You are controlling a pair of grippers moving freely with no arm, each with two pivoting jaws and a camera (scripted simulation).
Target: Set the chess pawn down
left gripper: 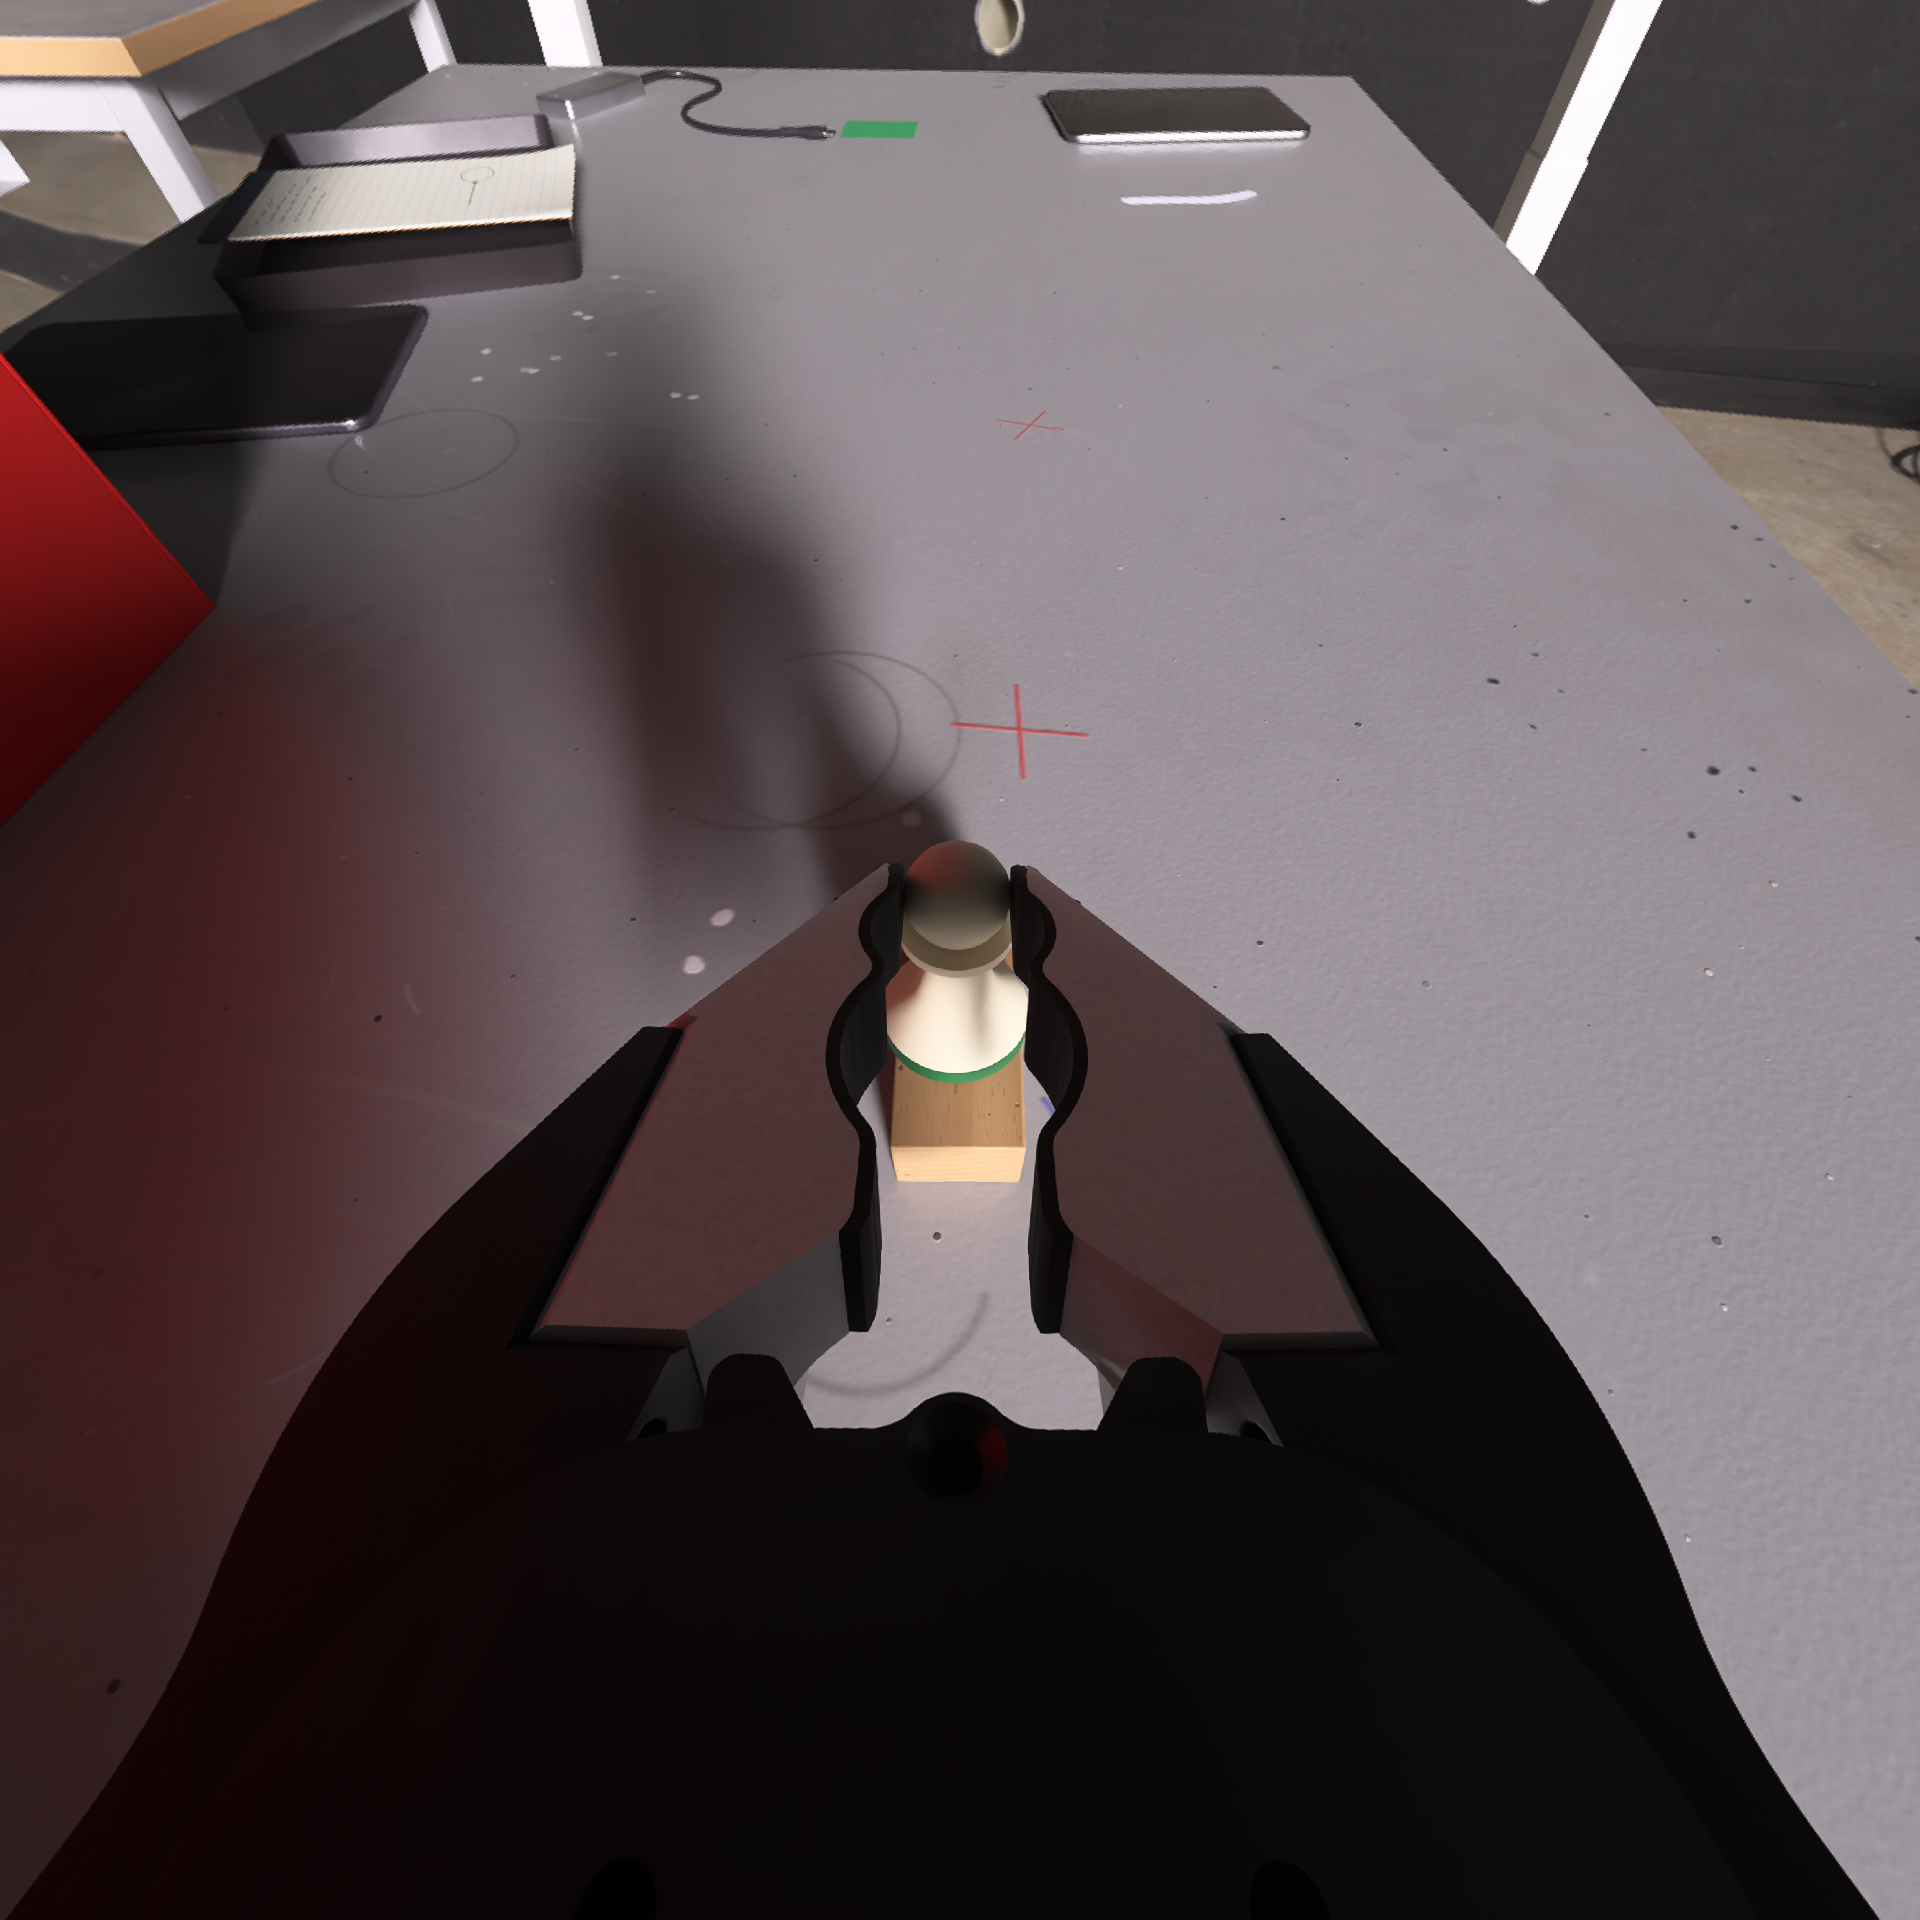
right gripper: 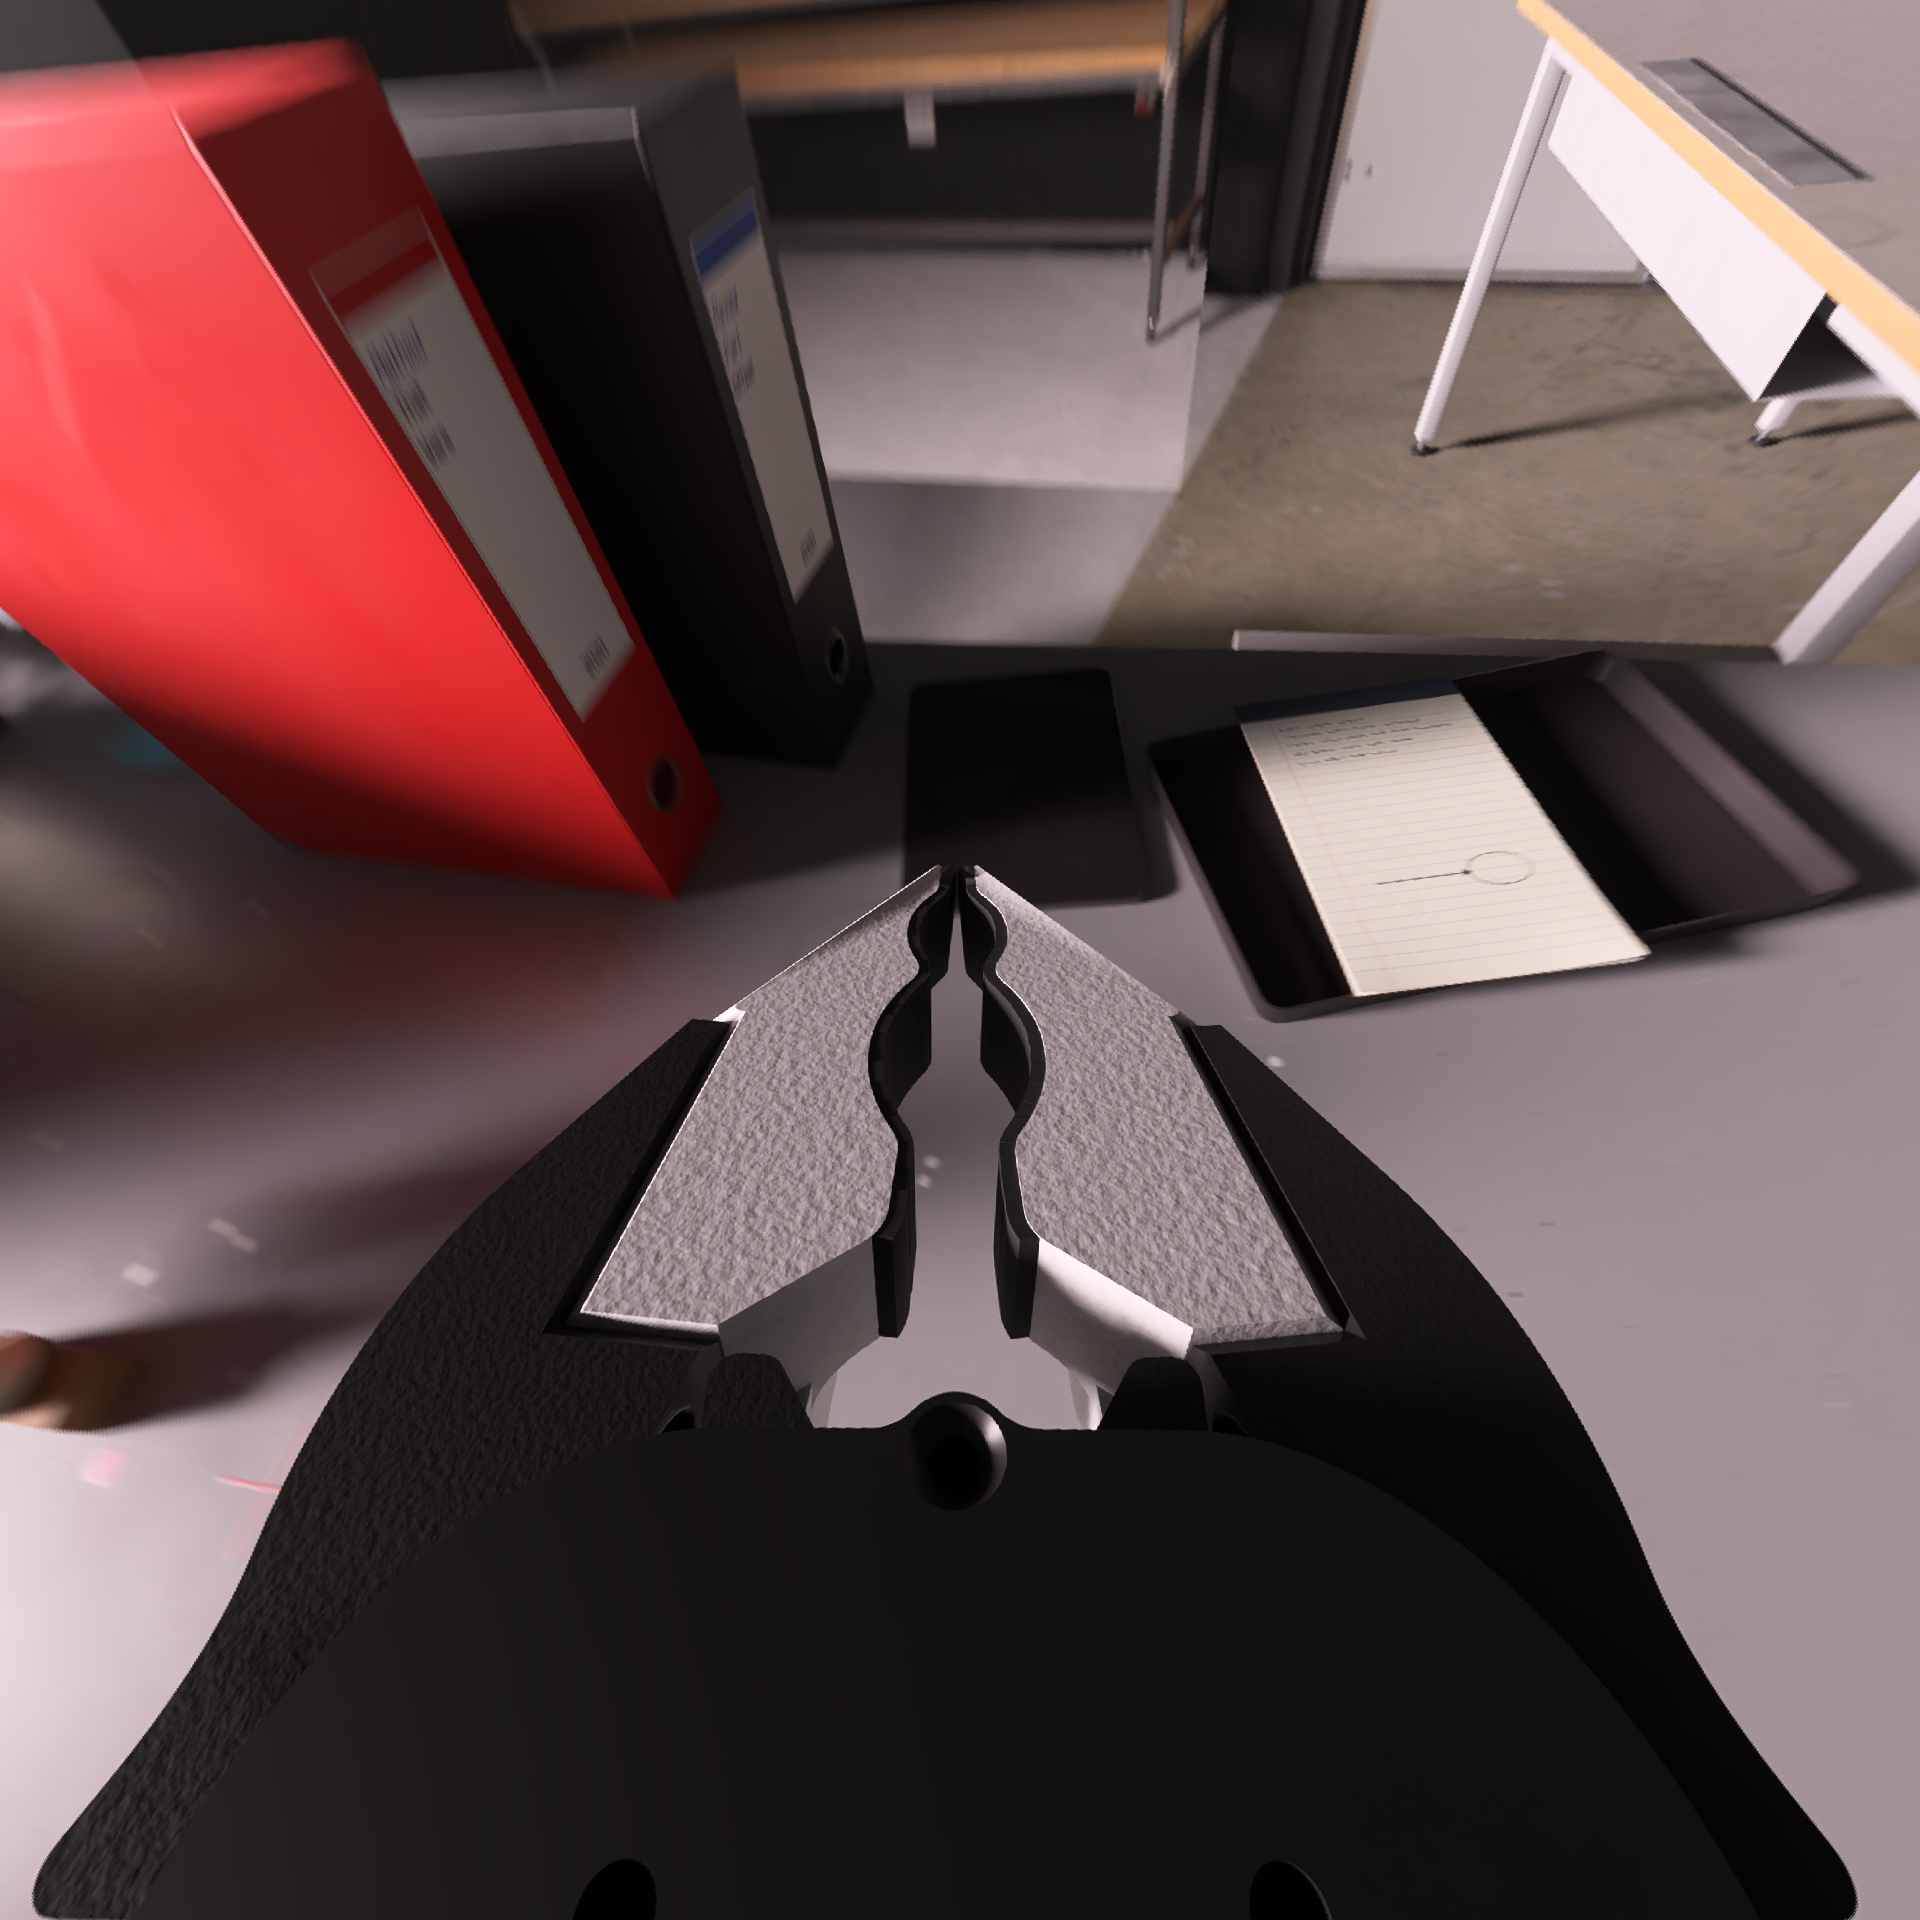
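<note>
Your left gripper (left gripper: 957,883) gripped the cream-coloured chess pawn (left gripper: 956,971), the jaws pressed against either side of its round head. The pawn's long axis ran along the fingers, head towards the fingertips and away from the camera, green-rimmed foot towards you. Its foot met the light wooden block (left gripper: 958,1127), which lay on the grey speckled table (left gripper: 1351,623); whether the pawn's weight rested on the block, you could not tell. The gripper pointed forward and down over the table, a red cross mark (left gripper: 1019,730) just beyond its tips. Your right gripper (right gripper: 957,878) held nothing, its jaws brought together at the tips, angled down towards a red ring binder (right gripper: 312,468) and a black tray (right gripper: 1714,831) holding a lined notepad (right gripper: 1444,842).
</note>
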